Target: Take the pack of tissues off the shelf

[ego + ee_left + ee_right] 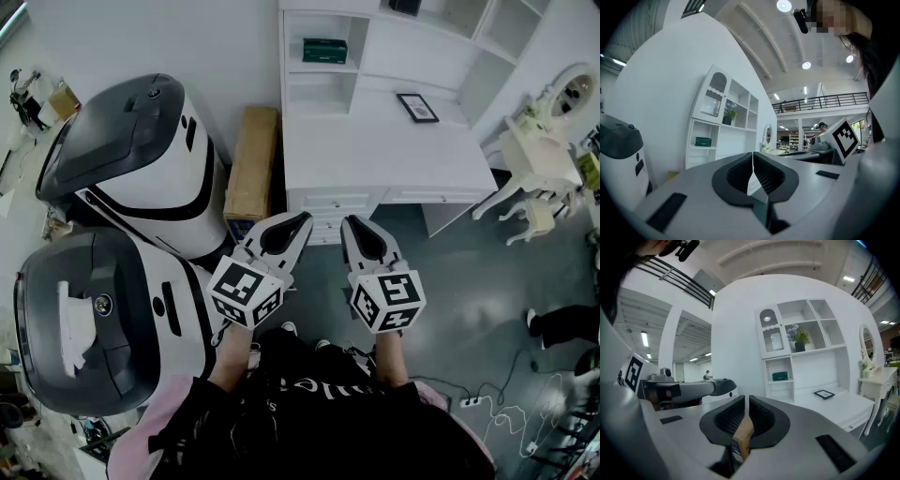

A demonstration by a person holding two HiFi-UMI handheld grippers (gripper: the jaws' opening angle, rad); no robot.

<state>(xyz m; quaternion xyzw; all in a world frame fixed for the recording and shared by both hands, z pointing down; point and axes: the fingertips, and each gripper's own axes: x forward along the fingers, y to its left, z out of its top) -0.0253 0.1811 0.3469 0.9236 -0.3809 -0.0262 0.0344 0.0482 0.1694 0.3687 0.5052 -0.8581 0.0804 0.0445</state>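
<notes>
On my left, the nearer machine (94,328) and the farther machine (141,155), both big, white and dark grey, fill that side of the head view. The frame edge cuts off the nearer one. Far ahead stands the white desk (375,155) with its shelf unit (322,70). The top of the unit runs out of frame in the head view, though both gripper views show it whole. A cardboard box (253,159) lies on the floor between the farther machine and the desk, and a small picture frame (417,107) lies on the desk top to the right.

The pack of tissues (324,50) is a dark green, flat rectangular block. It lies on a shelf in the left column of the unit, well beyond both tools. Its print is too small for me to read.

The left gripper (302,225) is held level with its jaws pressed together at the tips, pinching nothing. The right gripper (352,225), just beside it, is also closed tip to tip. In the right gripper view a brown shape shows through the hollow behind the tips. I take it for the cardboard box beyond rather than something held, but that view is poor.
</notes>
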